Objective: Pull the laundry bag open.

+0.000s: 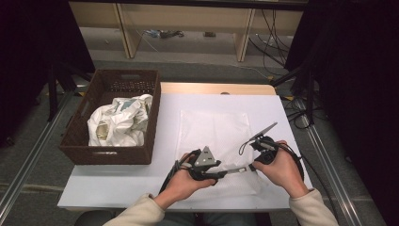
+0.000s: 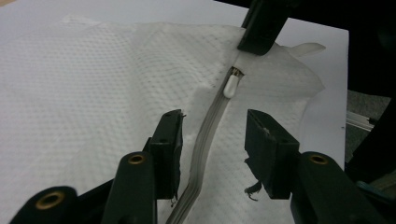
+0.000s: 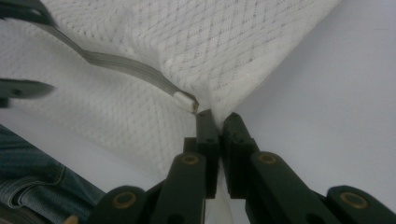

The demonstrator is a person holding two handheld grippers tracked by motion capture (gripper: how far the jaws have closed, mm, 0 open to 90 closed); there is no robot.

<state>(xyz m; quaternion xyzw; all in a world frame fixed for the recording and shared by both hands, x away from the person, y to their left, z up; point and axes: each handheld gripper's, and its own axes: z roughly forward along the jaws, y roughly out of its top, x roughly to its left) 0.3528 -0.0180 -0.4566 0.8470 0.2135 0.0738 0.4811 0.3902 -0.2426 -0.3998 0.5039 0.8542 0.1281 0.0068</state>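
Between the half-open left tongs, the zipper runs lengthwise toward right tongs pinching the pouch

The high view is dim with black upper corners and soft detail, its white table the brightest patch, while both gripper views are evenly lit, grainy and blurred along their bottom edges.
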